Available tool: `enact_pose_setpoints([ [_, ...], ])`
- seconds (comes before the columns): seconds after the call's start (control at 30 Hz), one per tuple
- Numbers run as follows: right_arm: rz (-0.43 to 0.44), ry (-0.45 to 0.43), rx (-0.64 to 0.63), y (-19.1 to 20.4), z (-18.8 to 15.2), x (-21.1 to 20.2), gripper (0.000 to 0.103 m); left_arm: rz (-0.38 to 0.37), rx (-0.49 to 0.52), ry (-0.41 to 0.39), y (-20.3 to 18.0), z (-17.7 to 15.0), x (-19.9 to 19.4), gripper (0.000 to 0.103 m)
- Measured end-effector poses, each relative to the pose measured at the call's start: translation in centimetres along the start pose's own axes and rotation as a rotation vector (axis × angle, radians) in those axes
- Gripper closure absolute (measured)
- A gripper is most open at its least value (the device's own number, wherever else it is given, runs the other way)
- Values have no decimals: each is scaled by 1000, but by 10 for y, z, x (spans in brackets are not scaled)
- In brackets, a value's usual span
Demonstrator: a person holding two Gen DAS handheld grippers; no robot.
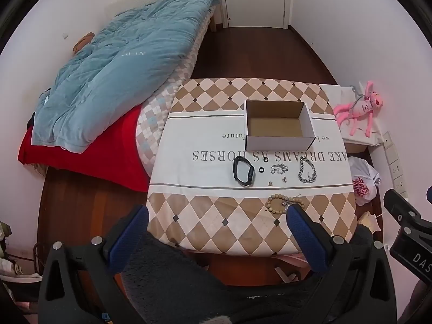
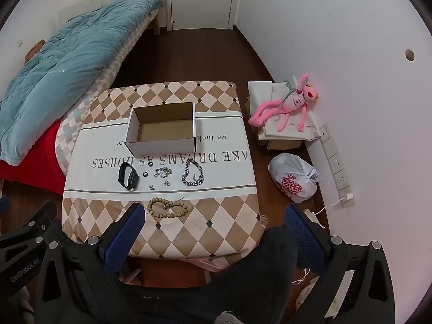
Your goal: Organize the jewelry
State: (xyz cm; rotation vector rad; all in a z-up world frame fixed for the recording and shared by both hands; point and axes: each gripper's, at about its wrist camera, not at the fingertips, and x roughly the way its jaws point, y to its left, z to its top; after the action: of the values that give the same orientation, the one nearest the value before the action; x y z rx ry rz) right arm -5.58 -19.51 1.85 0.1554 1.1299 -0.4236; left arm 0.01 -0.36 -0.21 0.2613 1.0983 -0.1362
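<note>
Wooden bead bracelet (image 2: 167, 208) at the near side of the tabletop (image 2: 216, 224), on the diamond-patterned band of the cloth. Just beyond it, on the white lettered band, a row of pieces: black smart band (image 2: 128, 176) at the left, two small black rings (image 2: 145, 174) to its right, then a tangled thin silver chain (image 2: 162, 172), two tiny silver bits near it, and a heavy silver link chain (image 2: 192, 174) at the right end. All apart from one another, none inside the open cardboard box (image 2: 162, 128) standing empty farther back, left of centre in the right wrist view.

Left gripper (image 1: 218, 236) poised over the near edge, blue-padded fingers (image 1: 306, 236) spread wide, holding nothing; right pad overlapping the bracelet's end in that view, contact impossible to judge. Right gripper (image 2: 214, 236) likewise wide open and empty, left pad just near-left of the bracelet, right pad out past the tabletop's right edge.

Off to the left, a bed (image 1: 167, 102) with a blue quilt (image 1: 121, 67) over a red blanket (image 1: 89, 156). To the right, on the floor, a pink plush toy (image 2: 286, 106) on folded white cloth and a tied white plastic bag (image 2: 294, 178).
</note>
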Motion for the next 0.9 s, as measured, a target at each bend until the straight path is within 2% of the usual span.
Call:
enact_pose_setpoints([
  [0.43, 4, 6, -8, -2, -6, -1, 0, -46, -5, 0, 0, -1, 3, 0],
  [0.9, -2, 10, 5, -2, 3, 3, 0, -78, -5, -12, 0, 1, -2, 0],
])
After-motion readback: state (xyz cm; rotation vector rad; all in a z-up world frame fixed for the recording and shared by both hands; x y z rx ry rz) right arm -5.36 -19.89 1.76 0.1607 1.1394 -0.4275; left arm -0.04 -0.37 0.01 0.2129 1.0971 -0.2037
